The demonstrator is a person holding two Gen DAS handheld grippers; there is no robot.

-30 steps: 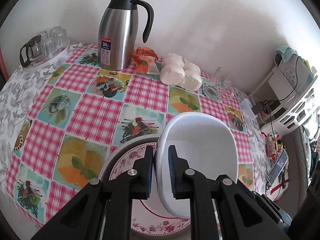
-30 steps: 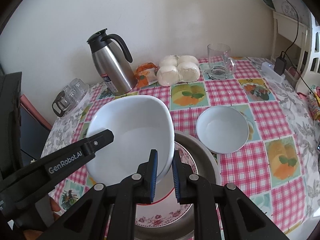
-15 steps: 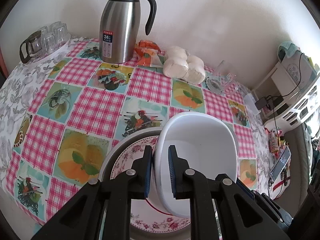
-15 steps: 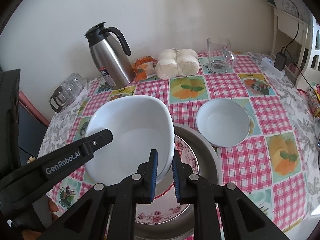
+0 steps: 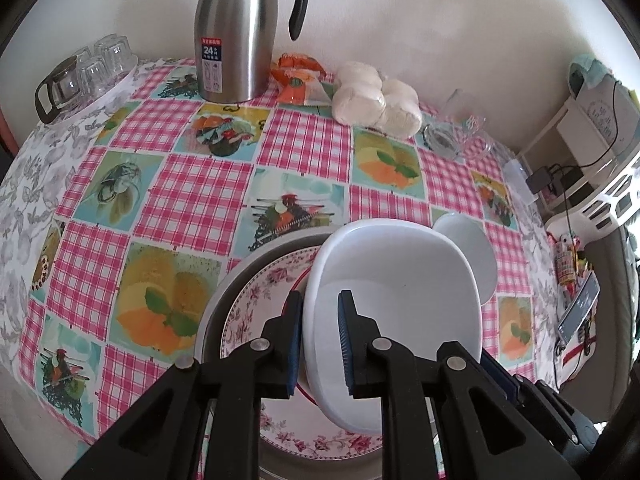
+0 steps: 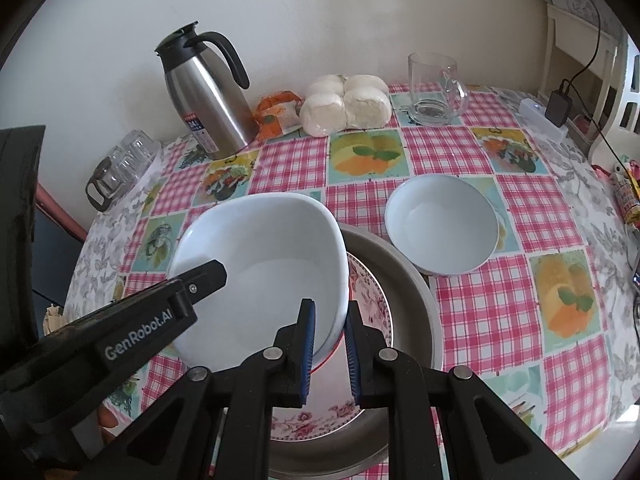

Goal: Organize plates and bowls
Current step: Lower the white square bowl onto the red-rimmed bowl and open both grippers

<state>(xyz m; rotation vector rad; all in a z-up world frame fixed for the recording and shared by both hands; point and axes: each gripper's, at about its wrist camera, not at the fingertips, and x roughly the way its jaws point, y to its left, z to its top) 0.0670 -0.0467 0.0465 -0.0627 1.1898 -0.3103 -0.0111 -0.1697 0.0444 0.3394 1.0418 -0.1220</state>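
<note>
Both grippers are shut on the rim of a large white squarish bowl, also in the right wrist view. My left gripper clamps its left rim; my right gripper clamps its right rim. The bowl hangs just above a floral plate that lies in a grey metal dish. A small white round bowl sits on the table to the right, partly hidden behind the large bowl in the left wrist view.
On the checked tablecloth at the back stand a steel thermos jug, an orange packet, a bag of white buns, a glass mug and a tray of glasses. A white shelf stands at the right.
Both grippers and the large bowl have lowered and come closer to the floral plate. The small bowl has not moved.
</note>
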